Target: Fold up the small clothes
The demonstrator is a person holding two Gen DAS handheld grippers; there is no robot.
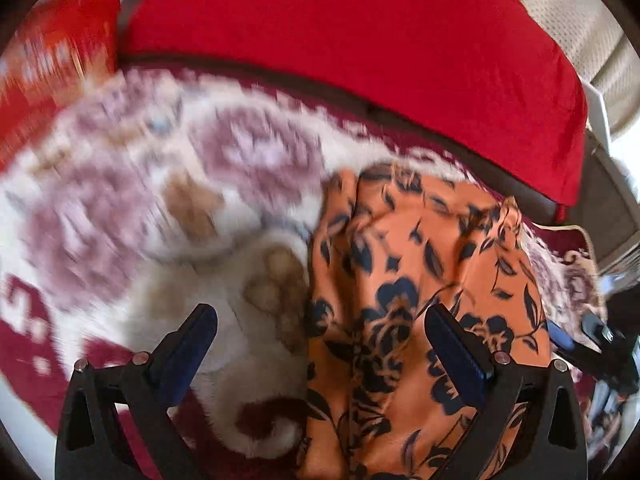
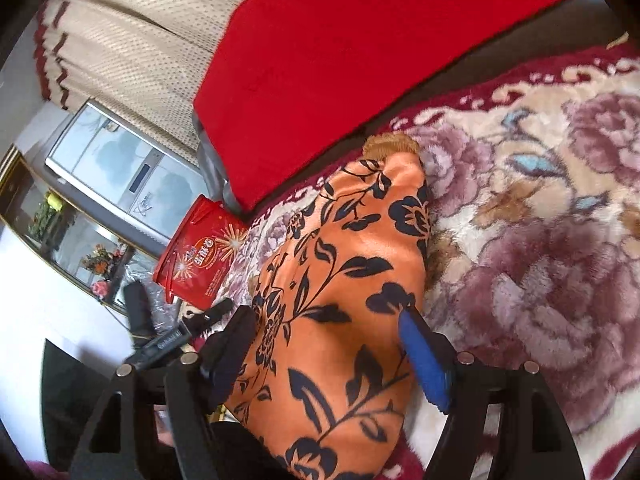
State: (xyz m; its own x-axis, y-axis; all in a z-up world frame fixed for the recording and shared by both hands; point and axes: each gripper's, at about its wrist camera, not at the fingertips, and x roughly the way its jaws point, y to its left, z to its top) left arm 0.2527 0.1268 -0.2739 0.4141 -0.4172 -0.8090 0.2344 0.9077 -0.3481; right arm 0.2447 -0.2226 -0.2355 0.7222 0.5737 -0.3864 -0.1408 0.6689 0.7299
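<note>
An orange garment with a black flower print lies spread on a plush floral blanket. My left gripper is open wide just above it. Its right finger is over the cloth and its left finger over bare blanket, with the garment's left edge between them. In the right wrist view the same garment runs away from me, a brown cuff at its far end. My right gripper stands open astride its near part, the cloth lying between the fingers without being pinched. The right gripper also shows at the left view's right edge.
A red cushion borders the blanket at the back. A red printed tub stands beside the garment, with a grey cabinet and a beige curtain behind it. The left wrist view is motion-blurred.
</note>
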